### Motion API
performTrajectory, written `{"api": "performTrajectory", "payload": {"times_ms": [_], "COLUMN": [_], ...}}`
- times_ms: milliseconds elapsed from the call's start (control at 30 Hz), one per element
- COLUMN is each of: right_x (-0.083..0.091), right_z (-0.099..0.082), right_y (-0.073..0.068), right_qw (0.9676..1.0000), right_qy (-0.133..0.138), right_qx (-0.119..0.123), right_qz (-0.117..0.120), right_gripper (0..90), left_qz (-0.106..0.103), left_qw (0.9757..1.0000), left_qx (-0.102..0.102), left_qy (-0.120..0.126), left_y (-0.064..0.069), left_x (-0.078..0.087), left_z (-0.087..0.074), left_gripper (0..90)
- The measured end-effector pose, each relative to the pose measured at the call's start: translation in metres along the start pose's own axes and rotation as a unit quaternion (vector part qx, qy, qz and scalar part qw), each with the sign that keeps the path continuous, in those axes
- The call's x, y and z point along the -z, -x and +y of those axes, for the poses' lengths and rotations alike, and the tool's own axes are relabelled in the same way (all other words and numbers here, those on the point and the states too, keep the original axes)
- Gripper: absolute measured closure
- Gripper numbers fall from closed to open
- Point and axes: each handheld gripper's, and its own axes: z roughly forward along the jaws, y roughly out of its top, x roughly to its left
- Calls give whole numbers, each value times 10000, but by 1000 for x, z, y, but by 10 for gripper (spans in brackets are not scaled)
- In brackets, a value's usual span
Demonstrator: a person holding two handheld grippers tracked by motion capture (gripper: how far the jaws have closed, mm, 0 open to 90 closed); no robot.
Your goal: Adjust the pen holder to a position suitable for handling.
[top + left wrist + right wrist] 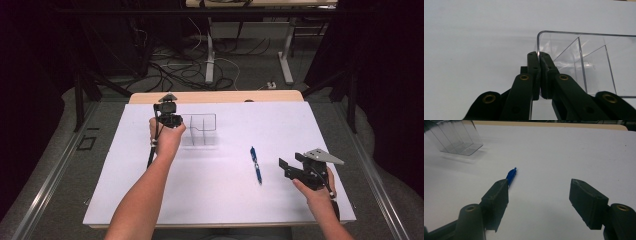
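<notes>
A clear plastic container [202, 131] with inner dividers stands on the white table top [220, 200], left of centre and toward the back. My left gripper [179, 122] is shut on its near left wall; in the left gripper view the jaws [539, 53] pinch the container's [599, 62] rim corner. A blue pen [256, 165] lies flat to the right of centre. My right gripper [291, 160] hovers open just right of the pen. In the right gripper view the pen [511, 176] lies partly behind the left jaw, nothing sits in the right gripper [539, 182], and the container [459, 137] is at upper left.
The table's wooden back edge [215, 96] runs behind the container. Beyond it are desk legs [210, 60] and cables on the floor. A metal rail [50, 185] borders the left side. White surface lies open between the pen and the container.
</notes>
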Motion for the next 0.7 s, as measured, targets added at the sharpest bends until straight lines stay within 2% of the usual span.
{"api": "performTrajectory", "payload": {"times_ms": [33, 67, 167, 300, 467, 567, 700], "right_x": [-2, 0, 1, 2, 1, 1, 1], "right_z": [-1, 0, 0, 0, 0, 0, -1], "right_y": [0, 1, 2, 3, 2, 2, 3], "right_qw": [9999, 10000, 10000, 10000, 10000, 10000, 10000], "right_qy": [101, -21, -11, -27, -10, -29, -5], "right_qx": [-11, 8, 5, -11, 4, 6, -9], "right_qz": [-26, 30, 10, -16, 8, -15, 0], "right_gripper": [315, 315, 315, 315, 316, 316, 316], "left_qz": [-25, -39, -45, 7, -37, -37, -76], "left_qw": [10000, 10000, 9999, 9999, 9998, 9999, 9998], "left_qx": [26, 32, 128, 115, 152, 109, 198], "left_qy": [-33, -35, -94, -96, -107, -75, -49], "left_y": [3, 5, 12, 22, 30, 31, 31], "left_x": [-1, -3, -7, -11, -13, -13, -14], "left_z": [0, -1, -1, -3, -4, -5, -7], "left_gripper": [889, 889, 888, 888, 886, 880, 875]}}
